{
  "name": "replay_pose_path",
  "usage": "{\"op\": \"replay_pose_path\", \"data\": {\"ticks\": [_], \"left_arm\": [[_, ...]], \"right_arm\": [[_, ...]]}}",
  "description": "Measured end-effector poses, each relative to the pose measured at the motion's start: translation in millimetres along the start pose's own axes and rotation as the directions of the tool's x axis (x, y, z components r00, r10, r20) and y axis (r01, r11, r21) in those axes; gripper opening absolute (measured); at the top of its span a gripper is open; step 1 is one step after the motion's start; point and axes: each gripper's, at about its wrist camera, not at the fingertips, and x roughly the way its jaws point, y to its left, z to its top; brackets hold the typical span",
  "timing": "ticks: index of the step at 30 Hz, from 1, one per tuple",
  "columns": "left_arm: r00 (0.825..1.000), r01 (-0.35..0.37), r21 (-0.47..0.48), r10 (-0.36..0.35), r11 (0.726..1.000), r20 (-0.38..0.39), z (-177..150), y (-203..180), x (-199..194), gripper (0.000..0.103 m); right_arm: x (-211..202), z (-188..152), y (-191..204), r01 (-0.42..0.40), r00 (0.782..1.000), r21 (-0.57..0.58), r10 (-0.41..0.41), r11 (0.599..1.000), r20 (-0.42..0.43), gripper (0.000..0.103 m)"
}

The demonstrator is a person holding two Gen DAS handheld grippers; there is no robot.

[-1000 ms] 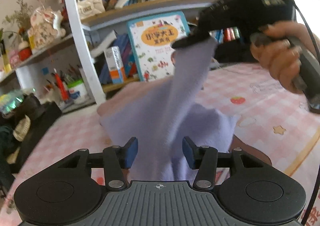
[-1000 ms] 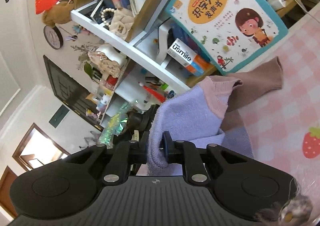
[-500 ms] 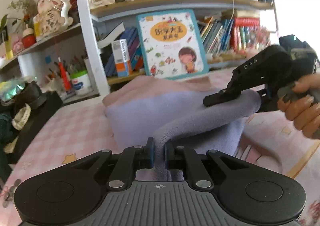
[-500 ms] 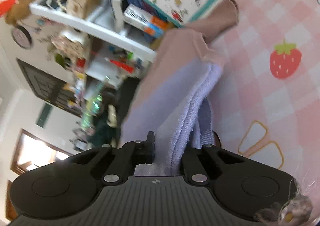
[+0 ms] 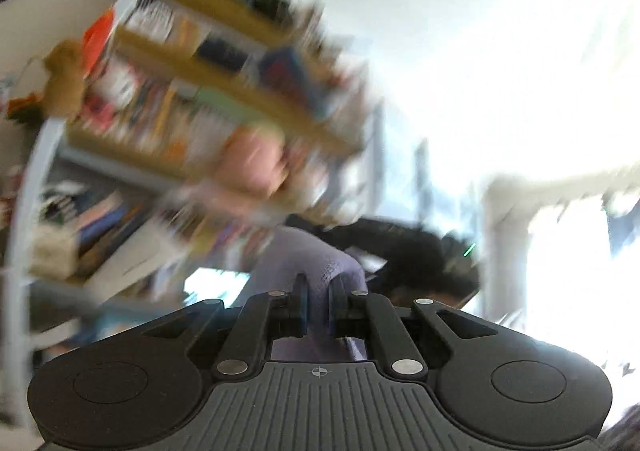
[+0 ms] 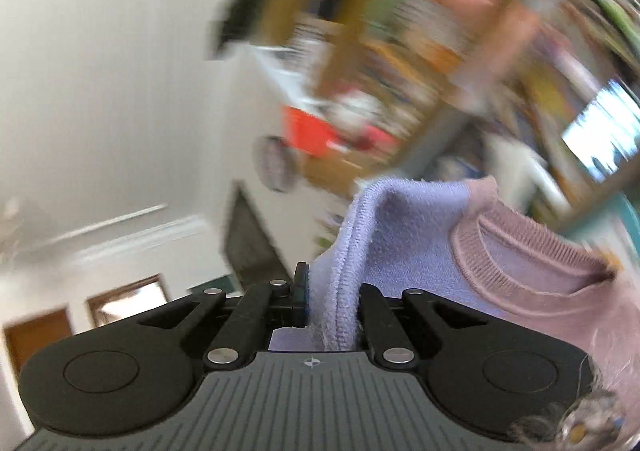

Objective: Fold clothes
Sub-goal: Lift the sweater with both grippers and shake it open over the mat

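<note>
Sweater hung below bookshelf, pinched by left gripper and right gripper; even tension would keep its edges aligned.

Sweater between fingers, bookshelf behind it.

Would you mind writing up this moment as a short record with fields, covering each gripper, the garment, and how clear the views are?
left gripper: shut on the lilac fabric
right gripper: shut on a folded lilac edge
garment: sweater, lilac with a pink ribbed collar, pinched by both grippers
background: bookshelf, blurred
view quality: heavy motion blur in both wrist views; table not visible
</note>
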Motion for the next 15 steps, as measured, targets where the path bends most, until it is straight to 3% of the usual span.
{"op": "replay_pose_path", "data": {"ticks": [2, 4, 6, 7, 8, 9, 11, 13, 15], "left_arm": [[0.998, 0.057, -0.064, -0.055, 0.996, 0.035, 2.7, 4.8, -7.5, 0.008], [1.0, 0.031, -0.127, -0.031, 0.991, 0.002, -8.2, 17.0, -9.9, 0.009], [0.993, -0.082, -0.163, 0.068, 0.983, -0.092, -27.7, 32.7, -13.4, 0.009], [0.983, -0.142, -0.177, 0.118, 0.974, -0.142, -37.6, 40.6, -15.2, 0.009], [0.959, -0.221, -0.181, 0.18, 0.958, -0.218, -52.9, 51.0, -16.6, 0.009], [0.925, -0.298, -0.164, 0.243, 0.94, -0.292, -68.4, 60.4, -17.9, 0.009], [0.81, -0.468, -0.092, 0.384, 0.879, -0.444, -105.7, 80.1, -21.7, 0.009], [0.696, -0.58, -0.046, 0.466, 0.813, -0.546, -137.0, 97.1, -30.8, 0.01], [0.615, -0.653, -0.015, 0.518, 0.757, -0.595, -155.8, 107.3, -43.2, 0.011]], "right_arm": [[6.5, 10.5, 24.0, -0.049, 0.999, -0.095, 0.049, 0.994, 0.0, 0.004], [16.6, 0.7, 25.8, -0.022, 0.999, -0.139, 0.016, 0.99, -0.039, 0.004], [31.8, -21.8, 9.9, 0.059, 0.991, -0.155, -0.077, 0.986, -0.113, 0.004], [40.4, -36.3, -4.7, 0.114, 0.977, -0.148, -0.137, 0.982, -0.162, 0.004], [49.2, -53.5, -23.5, 0.172, 0.955, -0.131, -0.198, 0.976, -0.221, 0.004], [57.6, -73.3, -46.1, 0.231, 0.925, -0.104, -0.252, 0.967, -0.286, 0.004], [69.0, -116.9, -91.3, 0.35, 0.846, -0.056, -0.341, 0.935, -0.409, 0.004], [73.2, -160.2, -125.7, 0.438, 0.768, -0.04, -0.398, 0.898, -0.501, 0.004], [76.6, -196.9, -151.0, 0.497, 0.704, -0.03, -0.423, 0.867, -0.57, 0.004]]}}
